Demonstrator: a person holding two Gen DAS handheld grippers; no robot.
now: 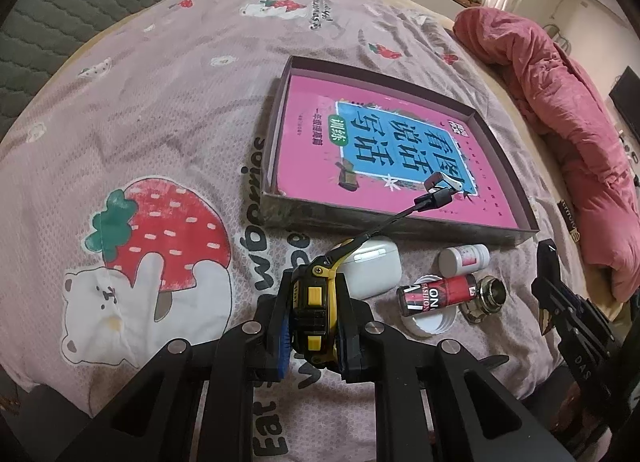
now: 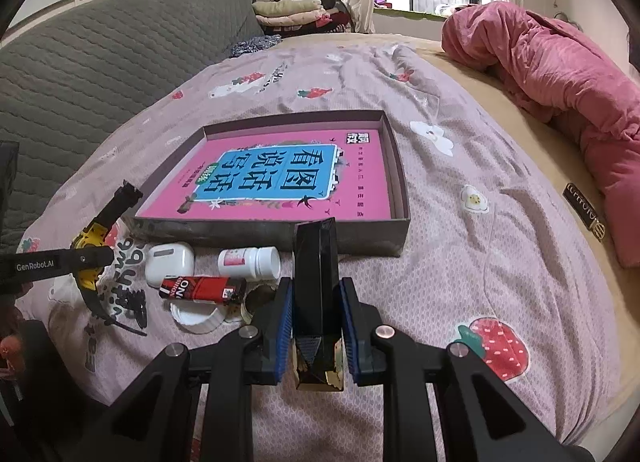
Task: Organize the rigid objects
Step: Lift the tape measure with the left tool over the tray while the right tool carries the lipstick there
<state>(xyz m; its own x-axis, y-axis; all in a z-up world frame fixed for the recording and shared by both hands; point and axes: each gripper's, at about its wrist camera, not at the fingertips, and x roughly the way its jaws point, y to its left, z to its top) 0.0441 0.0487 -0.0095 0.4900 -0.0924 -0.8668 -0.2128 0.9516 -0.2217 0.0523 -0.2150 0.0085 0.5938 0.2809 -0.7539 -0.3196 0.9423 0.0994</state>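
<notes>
My left gripper (image 1: 314, 318) is shut on a yellow and black wristwatch (image 1: 316, 290), its strap reaching up over the near wall of the grey box (image 1: 276, 142). A pink book (image 1: 384, 142) lies flat inside that box. In front of the box on the bed lie a white earbud case (image 1: 372, 270), a white pill bottle (image 1: 464, 258), a red and black tube (image 1: 436, 294), a white lid (image 1: 434, 324) and a small metal-necked jar (image 1: 486, 296). My right gripper (image 2: 316, 326) is shut on a black faceted case (image 2: 314, 274) with a gold end, held just before the box (image 2: 272, 232).
The bedspread (image 2: 460, 262) is pink with strawberry and bear prints. A rumpled pink quilt (image 2: 560, 74) lies along the right side. A grey padded headboard (image 2: 100, 54) stands at the left, with folded clothes (image 2: 288, 10) beyond it.
</notes>
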